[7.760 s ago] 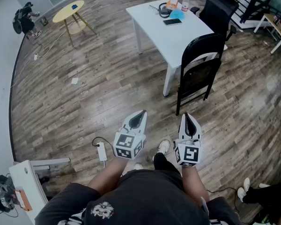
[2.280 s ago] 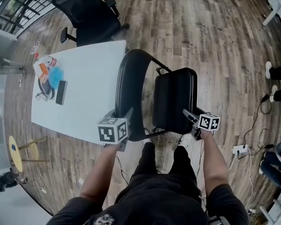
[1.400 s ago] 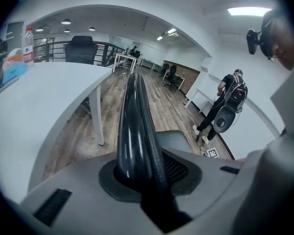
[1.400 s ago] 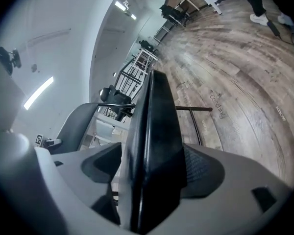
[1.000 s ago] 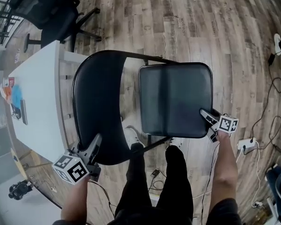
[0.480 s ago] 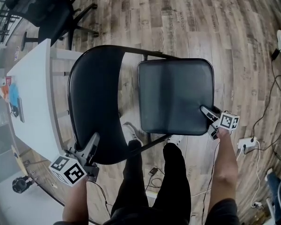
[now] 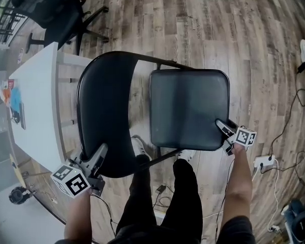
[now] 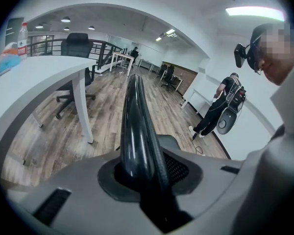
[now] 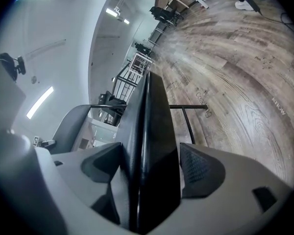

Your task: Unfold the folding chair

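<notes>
The black folding chair stands unfolded below me, with its curved backrest (image 7: 104,116) on the left and its flat padded seat (image 7: 189,108) on the right. My left gripper (image 7: 96,159) is shut on the backrest's top rim (image 8: 136,126), which runs straight out from between the jaws of that gripper (image 8: 142,173). My right gripper (image 7: 222,130) is shut on the seat's near right corner. In the right gripper view the seat's edge (image 9: 152,126) fills the gap between the jaws of the right gripper (image 9: 149,168).
A white table (image 7: 38,100) with small items stands just left of the chair, and a black office chair (image 7: 56,11) is beyond it. A power strip with cables (image 7: 262,161) lies on the wooden floor at right. My legs are under the chair. Another person (image 8: 225,106) stands farther off.
Since the early frames both grippers have taken hold of the chair and the seat has swung down flat. Over the last second chair and grippers shifted only slightly.
</notes>
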Demonstrator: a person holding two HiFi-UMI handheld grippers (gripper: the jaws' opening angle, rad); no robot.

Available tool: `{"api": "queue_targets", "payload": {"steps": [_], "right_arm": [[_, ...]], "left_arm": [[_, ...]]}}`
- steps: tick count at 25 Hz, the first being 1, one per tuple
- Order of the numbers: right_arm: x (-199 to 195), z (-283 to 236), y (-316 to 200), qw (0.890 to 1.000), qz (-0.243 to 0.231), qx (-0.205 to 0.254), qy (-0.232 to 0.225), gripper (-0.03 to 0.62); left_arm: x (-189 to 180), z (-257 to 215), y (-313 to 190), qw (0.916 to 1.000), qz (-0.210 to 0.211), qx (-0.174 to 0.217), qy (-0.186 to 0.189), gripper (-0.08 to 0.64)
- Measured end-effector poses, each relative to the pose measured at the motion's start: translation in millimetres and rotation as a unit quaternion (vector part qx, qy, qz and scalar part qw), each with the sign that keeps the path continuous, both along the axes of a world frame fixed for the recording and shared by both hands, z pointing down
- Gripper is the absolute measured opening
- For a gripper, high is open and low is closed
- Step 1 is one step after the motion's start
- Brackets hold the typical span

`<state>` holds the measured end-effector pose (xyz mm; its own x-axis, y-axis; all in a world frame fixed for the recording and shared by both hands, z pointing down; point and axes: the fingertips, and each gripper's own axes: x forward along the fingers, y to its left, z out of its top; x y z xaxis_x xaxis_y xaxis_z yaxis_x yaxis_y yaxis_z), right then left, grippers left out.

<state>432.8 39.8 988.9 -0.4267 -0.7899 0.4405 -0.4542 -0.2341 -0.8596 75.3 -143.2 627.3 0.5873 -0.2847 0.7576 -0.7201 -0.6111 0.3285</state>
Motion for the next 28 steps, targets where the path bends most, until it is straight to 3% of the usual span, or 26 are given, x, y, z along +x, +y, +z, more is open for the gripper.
{"api": "queue_targets", "payload": {"steps": [4, 7, 11, 14, 15, 17, 22, 28], "right_arm": [[45, -9, 14, 0.996, 0.047, -0.01, 0.07, 0.356], [77, -63, 15, 0.987, 0.093, 0.013, 0.132, 0.354], [46, -177, 0, 0.966, 0.061, 0.074, 0.238, 0.346], [0, -277, -15, 0.935, 0.049, 0.111, 0.334, 0.181], [-15, -312, -19, 0.923, 0.05, 0.124, 0.362, 0.086], [-52, -377, -22, 0.902, 0.051, 0.15, 0.402, 0.034], [-155, -510, -10, 0.847, 0.068, 0.174, 0.498, 0.015], [-273, -606, 30, 0.799, 0.106, 0.181, 0.564, 0.014]], "left_arm": [[-15, -16, -3, 0.9997, 0.002, 0.022, -0.009, 0.171], [-31, -50, -10, 0.9978, -0.025, 0.06, -0.012, 0.204], [-58, -119, -20, 0.9882, -0.08, 0.13, 0.009, 0.182], [-58, -165, -20, 0.9757, -0.086, 0.201, 0.023, 0.092], [-52, -178, -18, 0.9714, -0.082, 0.221, 0.031, 0.025], [-41, -197, -8, 0.9664, -0.07, 0.24, 0.058, 0.006], [-45, -218, 36, 0.9537, -0.018, 0.273, 0.126, 0.005], [-92, -255, 100, 0.9447, 0.025, 0.276, 0.175, 0.005]]}}
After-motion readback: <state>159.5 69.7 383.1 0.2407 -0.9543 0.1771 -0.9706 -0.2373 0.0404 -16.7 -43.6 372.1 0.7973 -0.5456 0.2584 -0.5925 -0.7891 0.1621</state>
